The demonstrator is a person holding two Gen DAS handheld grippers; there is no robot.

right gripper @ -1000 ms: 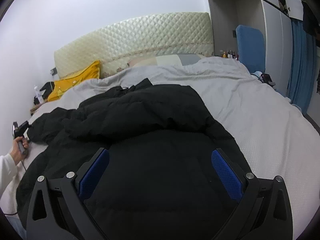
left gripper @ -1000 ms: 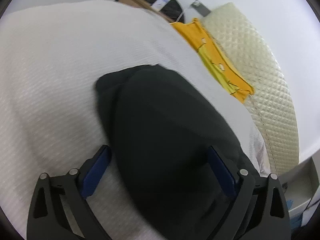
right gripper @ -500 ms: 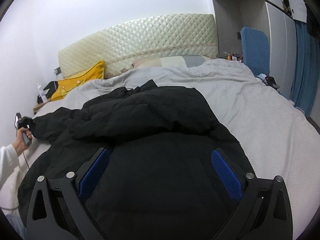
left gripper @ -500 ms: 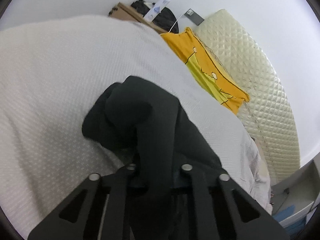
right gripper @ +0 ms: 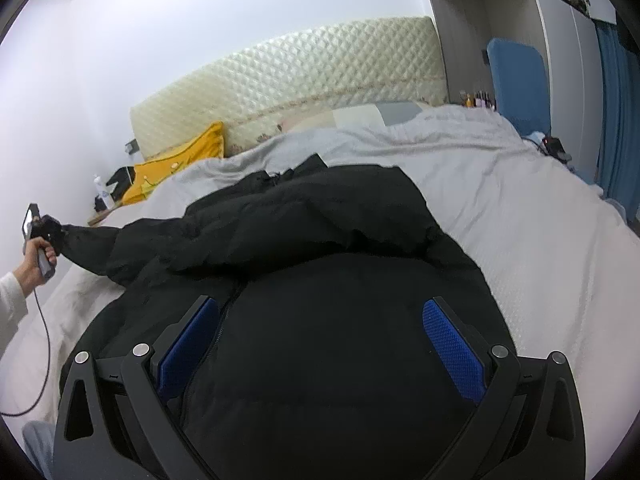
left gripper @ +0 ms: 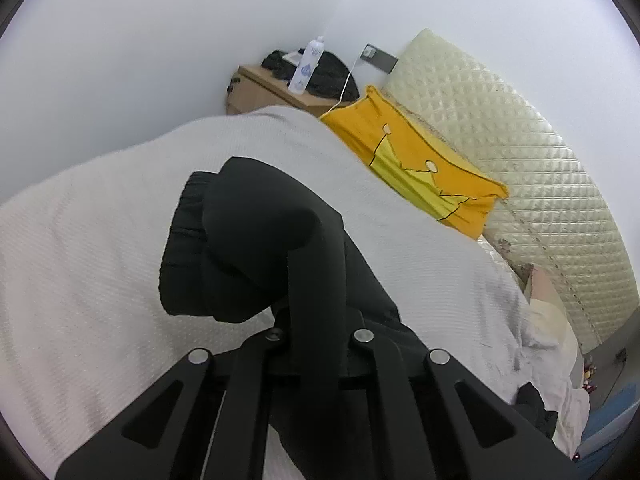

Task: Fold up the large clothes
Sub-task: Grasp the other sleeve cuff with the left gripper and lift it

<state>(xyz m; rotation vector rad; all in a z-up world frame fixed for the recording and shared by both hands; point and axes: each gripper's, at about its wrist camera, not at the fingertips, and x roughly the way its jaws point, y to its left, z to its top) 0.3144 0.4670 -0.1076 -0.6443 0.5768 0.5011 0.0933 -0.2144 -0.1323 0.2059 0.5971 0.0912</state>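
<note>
I am gripping the sleeve (left gripper: 256,240) of the black jacket (right gripper: 340,280) with my left gripper (left gripper: 316,332), its fingers clenched on the fabric near the cuff, lifting it off the bed (left gripper: 100,260). My right gripper (right gripper: 320,360) is hovering over the jacket's body, fingers spread wide and holding nothing. To fold well, I am judging the sleeve should travel straight across the chest (no twisting), while the right fingers press the body flat so the puffy fabric is not dragging along.
</note>
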